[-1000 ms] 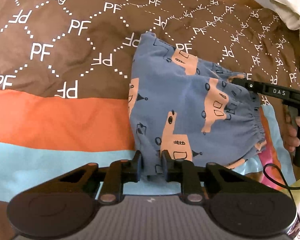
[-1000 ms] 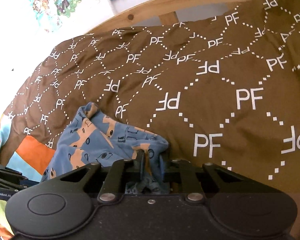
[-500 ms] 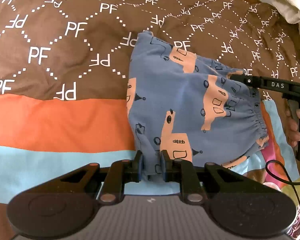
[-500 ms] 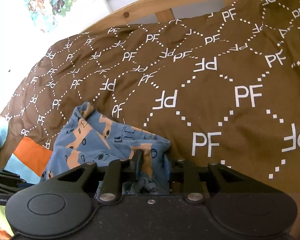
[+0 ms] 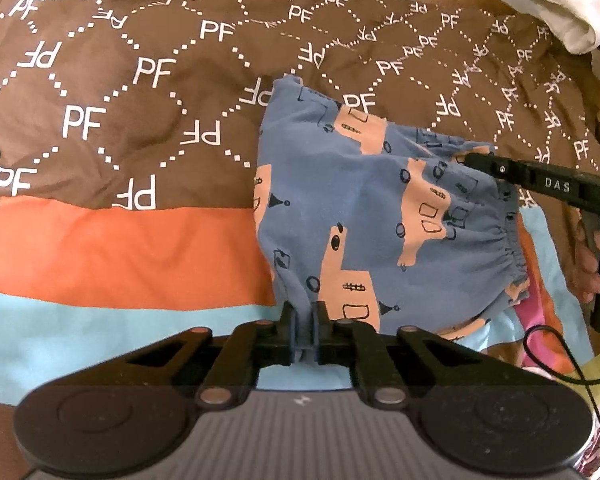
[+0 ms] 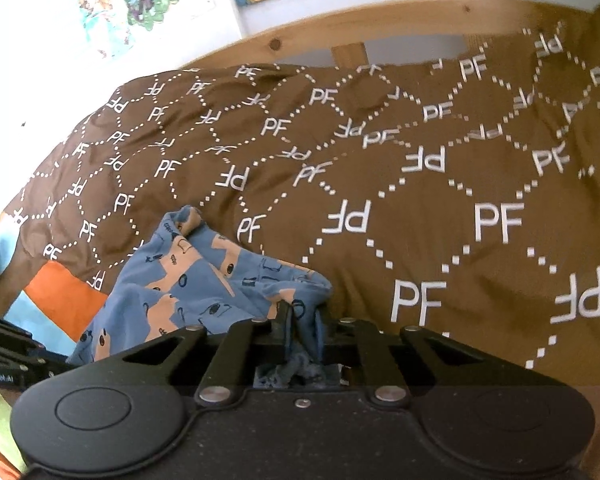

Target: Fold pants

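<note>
The blue pants with orange house prints lie spread on the bed, their gathered waistband to the right in the left wrist view. My left gripper is shut on the near edge of the pants. My right gripper is shut on bunched cloth of the pants at the waistband end; its black body shows in the left wrist view, far right. The pants hang slightly taut between the two grippers.
The bed is covered by a brown "PF" patterned duvet with orange and light blue bands. A wooden bed frame runs along the back. A white cloth lies at the far right. A black cable trails at right.
Both grippers stayed shut on the pants. The pants shifted slightly left and nearer in the left view, and the right view tilted so more of the headboard shows.
</note>
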Tool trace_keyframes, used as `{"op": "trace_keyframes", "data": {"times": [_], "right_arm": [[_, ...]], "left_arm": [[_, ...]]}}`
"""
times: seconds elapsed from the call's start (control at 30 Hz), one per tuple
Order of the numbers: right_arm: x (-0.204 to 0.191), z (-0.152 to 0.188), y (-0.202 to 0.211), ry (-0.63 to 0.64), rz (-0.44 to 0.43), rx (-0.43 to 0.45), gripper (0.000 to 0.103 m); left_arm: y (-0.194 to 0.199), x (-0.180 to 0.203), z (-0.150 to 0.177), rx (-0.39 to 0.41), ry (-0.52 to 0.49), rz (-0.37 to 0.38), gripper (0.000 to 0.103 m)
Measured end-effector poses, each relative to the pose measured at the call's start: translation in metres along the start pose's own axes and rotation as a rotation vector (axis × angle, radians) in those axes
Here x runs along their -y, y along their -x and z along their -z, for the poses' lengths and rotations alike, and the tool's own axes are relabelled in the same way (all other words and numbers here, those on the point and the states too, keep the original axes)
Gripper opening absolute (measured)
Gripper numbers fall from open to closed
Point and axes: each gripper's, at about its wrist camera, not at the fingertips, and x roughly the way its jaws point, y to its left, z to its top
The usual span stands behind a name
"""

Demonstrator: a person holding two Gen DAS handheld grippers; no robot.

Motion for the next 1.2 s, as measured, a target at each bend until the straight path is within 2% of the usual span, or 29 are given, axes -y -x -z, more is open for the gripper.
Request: {"op": "trace_keyframes", "data": {"times": [0.4, 1.0, 1.2], "right_arm": [[-0.025, -0.011, 0.019, 0.128, 0.021, 0.052, 0.009], [-0.037, -0.012, 0.039, 0.152, 0.011, 0.106, 0.009], [-0.039, -0.023, 0.045, 0.153, 0.003, 0.137, 0.009]], "left_arm": [[0.020, 0.017, -0.001, 0.059, -0.060, -0.025, 0.005], [0.026, 0.019, 0.000, 0.091, -0.078, -0.012, 0.004], [0.029, 0.024, -0.007, 0.113, -0.092, 0.008, 0.004]]}}
